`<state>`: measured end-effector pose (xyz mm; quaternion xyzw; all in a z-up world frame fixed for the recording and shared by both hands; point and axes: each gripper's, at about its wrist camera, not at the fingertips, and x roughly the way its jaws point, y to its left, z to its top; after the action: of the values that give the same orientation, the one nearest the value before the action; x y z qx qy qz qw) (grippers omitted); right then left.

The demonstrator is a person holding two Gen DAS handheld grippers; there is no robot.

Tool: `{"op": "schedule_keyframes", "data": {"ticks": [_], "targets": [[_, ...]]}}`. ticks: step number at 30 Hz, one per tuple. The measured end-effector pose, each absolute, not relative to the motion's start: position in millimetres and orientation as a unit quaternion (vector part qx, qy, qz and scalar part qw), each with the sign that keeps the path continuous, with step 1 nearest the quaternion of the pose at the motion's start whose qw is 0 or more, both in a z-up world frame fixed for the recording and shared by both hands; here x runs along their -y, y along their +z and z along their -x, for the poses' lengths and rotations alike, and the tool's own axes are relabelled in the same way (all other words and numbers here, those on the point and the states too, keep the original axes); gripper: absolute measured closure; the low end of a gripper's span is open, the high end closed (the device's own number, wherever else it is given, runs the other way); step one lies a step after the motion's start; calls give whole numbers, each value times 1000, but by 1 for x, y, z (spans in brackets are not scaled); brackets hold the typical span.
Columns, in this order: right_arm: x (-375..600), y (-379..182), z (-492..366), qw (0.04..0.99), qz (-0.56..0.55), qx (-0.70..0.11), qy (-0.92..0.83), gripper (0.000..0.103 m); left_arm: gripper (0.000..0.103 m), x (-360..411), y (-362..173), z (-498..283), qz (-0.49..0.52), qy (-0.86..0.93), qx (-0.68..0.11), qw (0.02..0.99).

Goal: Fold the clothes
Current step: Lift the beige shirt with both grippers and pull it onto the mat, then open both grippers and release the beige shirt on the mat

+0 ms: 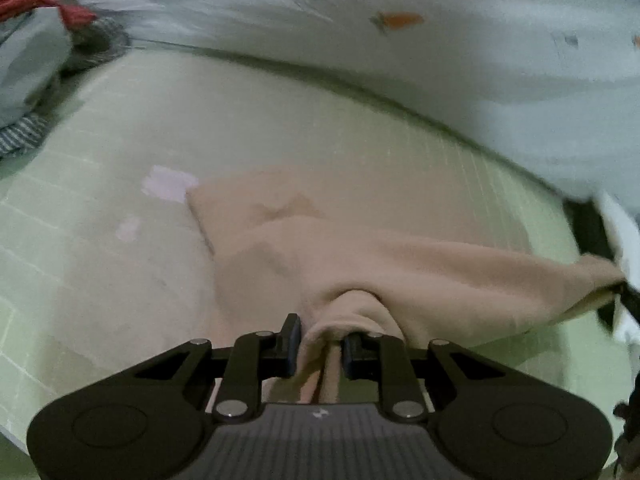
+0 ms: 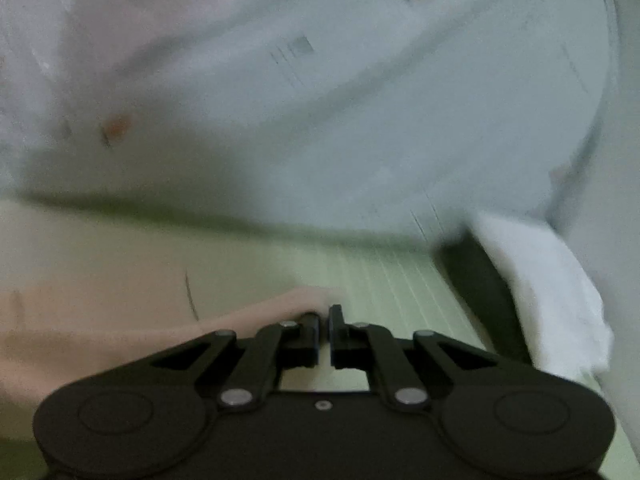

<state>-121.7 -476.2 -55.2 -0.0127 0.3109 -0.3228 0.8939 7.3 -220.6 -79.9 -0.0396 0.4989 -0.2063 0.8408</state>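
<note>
Left wrist only: red cloth (image 1: 60, 10) beyond beige garment (image 1: 360, 248).

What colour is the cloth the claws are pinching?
Plain beige cloth, no pattern; it shows best in the left wrist view.

Two matte black handheld grippers, alike in build. On the left gripper (image 1: 320, 344): wide rounded housing with a shallow circular recess at each outer end, four flat linkage bars pinned with silver round-headed screws, triangular cut-outs in the outer bars, dark blue-black rectangular fingers (image 1: 290, 340). Behind the linkage, a ribbed grey panel bearing a small white mark. On the right gripper (image 2: 324, 330): same housing, recesses, silver pins, plus one small screw centred just behind the linkage.
</note>
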Motion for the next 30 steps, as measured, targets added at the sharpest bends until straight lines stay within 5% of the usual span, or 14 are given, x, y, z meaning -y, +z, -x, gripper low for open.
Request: {"op": "schedule_keyframes", "data": {"ticks": [4,10,15,22,30], "targets": [[496,-80,155,882,-22,-349,-316,98,76,226,-77,5,39,-201,-494,845],[504,-91,178,888,-24,-367,-275,97,40,213,-72,12,60,-161,-495,852],[510,-91,187,888,-35,-372,-267,97,24,198,-59,6,67,-139,-482,862],[506,-90,208,878,-71,-364,-301,93,17,180,-41,-6,58,-119,-455,880],[491,-68,211,880,-56,-311,-355,76,17,197,-57,-29,28,-155,-484,861]]}}
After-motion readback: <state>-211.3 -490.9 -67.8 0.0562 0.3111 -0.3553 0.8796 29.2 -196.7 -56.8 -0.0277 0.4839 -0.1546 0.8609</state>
